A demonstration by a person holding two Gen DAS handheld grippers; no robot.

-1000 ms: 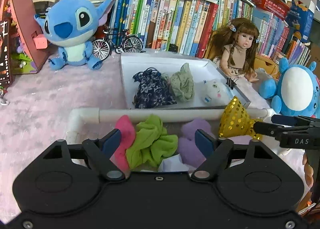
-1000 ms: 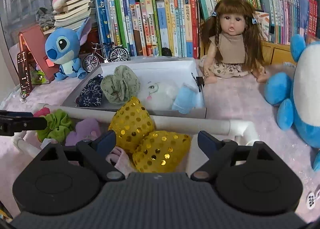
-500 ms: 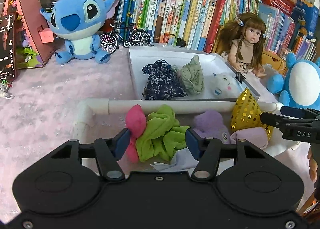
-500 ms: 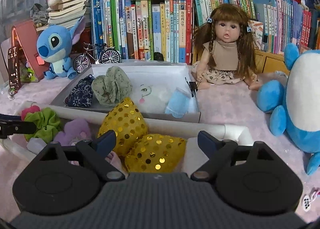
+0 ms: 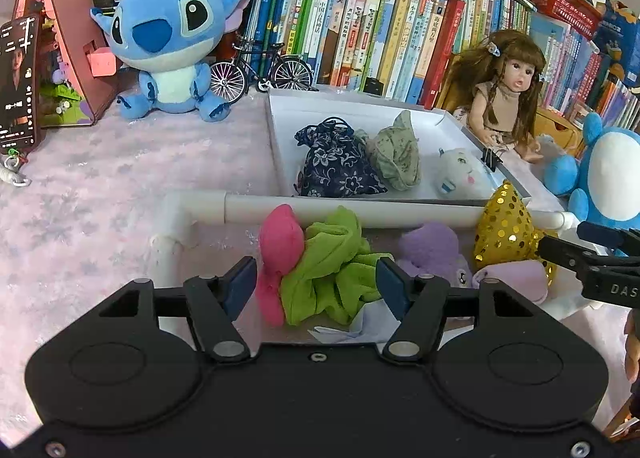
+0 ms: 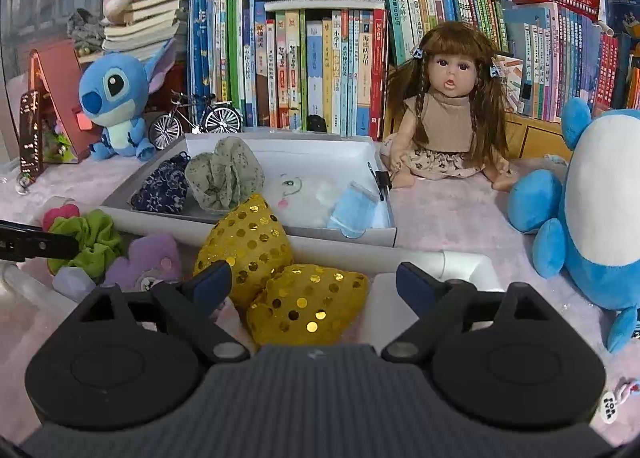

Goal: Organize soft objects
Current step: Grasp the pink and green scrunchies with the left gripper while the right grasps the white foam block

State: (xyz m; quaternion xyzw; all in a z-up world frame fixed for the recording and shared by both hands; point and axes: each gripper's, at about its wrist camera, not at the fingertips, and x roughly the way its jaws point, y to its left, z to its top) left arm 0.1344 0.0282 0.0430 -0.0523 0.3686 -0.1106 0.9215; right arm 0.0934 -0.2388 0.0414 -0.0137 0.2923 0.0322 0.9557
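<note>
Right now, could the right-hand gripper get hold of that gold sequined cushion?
Probably yes. The right gripper is open, and the gold sequined cushion lies right between its fingers with nothing on top; only the purple plush sits beside it.

Green scrunchie (image 5: 336, 270), gold sequin pouches (image 6: 280, 274), crumpled

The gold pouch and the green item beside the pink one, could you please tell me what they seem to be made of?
Gold pouch: yellow fabric covered in shiny round sequins that glint. Green item: soft matte cloth, probably a knit or velour, judging by its loose crumpled folds.
</note>
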